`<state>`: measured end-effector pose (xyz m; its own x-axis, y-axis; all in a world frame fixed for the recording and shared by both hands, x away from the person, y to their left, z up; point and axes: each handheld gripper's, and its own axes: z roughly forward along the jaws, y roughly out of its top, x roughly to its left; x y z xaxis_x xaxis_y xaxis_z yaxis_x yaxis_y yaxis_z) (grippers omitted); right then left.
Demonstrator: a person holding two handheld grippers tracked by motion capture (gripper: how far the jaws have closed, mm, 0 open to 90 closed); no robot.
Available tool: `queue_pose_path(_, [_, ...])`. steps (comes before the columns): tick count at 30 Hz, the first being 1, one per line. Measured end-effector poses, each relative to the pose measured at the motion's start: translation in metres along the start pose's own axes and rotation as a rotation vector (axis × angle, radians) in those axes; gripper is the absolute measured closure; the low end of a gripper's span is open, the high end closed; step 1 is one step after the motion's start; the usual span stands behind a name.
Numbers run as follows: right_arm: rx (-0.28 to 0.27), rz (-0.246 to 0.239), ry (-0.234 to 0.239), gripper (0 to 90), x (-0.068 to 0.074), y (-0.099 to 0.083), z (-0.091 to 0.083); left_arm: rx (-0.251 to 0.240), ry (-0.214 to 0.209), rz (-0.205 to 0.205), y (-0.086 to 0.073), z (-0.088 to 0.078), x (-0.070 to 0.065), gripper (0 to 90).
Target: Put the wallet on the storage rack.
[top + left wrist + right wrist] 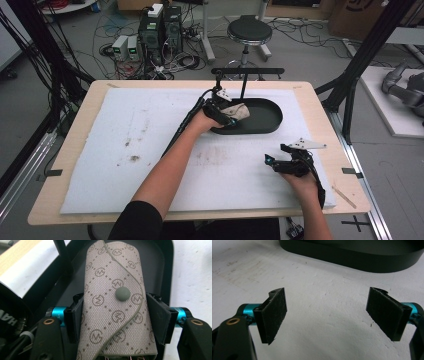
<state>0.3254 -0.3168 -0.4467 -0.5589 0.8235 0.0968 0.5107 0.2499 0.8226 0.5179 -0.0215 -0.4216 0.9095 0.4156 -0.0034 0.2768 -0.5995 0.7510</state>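
A beige patterned key pouch (113, 307) with a grey snap button sits between the two pads of my left gripper (115, 317), which press on its sides. In the high view the left gripper (226, 114) holds the pouch (237, 111) over the left end of the black oval tray (267, 117). My right gripper (275, 161) rests near the front right of the white mat, jaws wide apart. In its own view the right gripper (327, 315) has nothing between its pads and the tray's wall (362, 257) lies ahead.
The white foam mat (125, 150) covers a wooden table. A black T-shaped stand (245, 75) rises behind the tray. A stool (249, 31), computers and cables stand on the floor beyond the table's far edge.
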Motion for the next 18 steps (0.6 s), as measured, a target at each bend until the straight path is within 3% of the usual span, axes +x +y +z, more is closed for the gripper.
queue_pose_path(3, [-0.002, -0.004, -0.001, 17.3, 0.0, 0.0, 0.0, 0.004, 0.005, -0.001, -0.002, 0.003, 0.001, 36.3])
queue_pose_path(16, [-0.001, 0.002, 0.004, 17.3, 0.0, 0.001, 0.001, 0.104, 0.024, -0.017, -0.005, 0.012, 0.005, 34.1])
queue_pose_path(18, [-0.002, -0.004, 0.003, 17.3, -0.001, 0.001, 0.001, 0.115, 0.031, -0.034, -0.007, 0.012, 0.007, 33.4])
